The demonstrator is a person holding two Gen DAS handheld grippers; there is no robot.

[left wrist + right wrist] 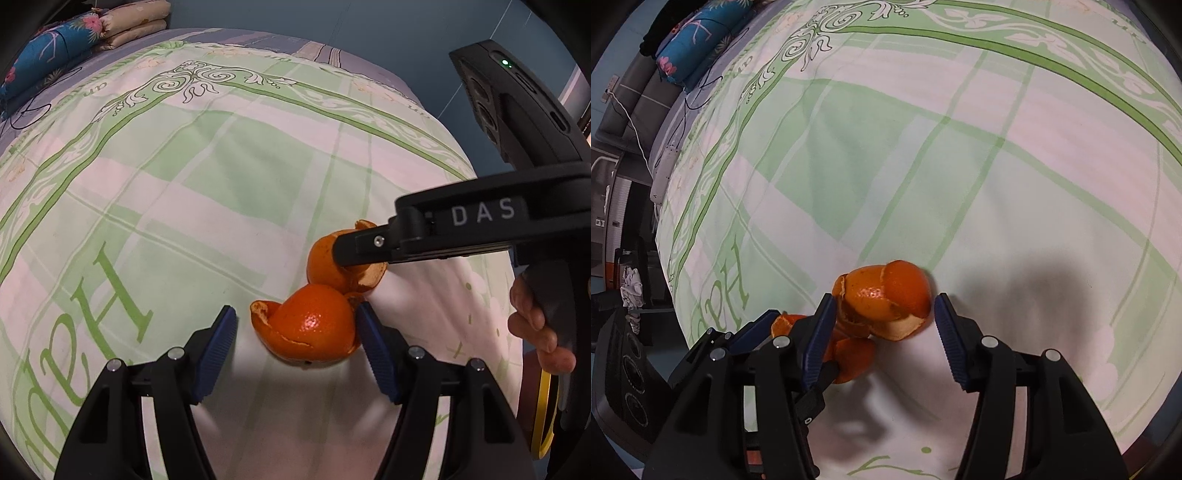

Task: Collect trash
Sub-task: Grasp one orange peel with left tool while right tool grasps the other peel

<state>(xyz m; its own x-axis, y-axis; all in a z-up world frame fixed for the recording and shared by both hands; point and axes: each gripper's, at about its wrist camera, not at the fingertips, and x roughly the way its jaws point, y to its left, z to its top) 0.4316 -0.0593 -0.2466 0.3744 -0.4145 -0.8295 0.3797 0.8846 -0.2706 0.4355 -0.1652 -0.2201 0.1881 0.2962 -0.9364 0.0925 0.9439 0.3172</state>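
Orange peels [314, 328] on green-checked bedsheet [207, 177], touching, each between parted, non-gripping fingers.

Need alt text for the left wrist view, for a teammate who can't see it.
Two orange peels lie touching on a green-and-white checked bedsheet; the open left gripper brackets the nearer one, its right pad at the peel's edge. The right gripper reaches in from the right over the farther peel, with a hand on its handle.
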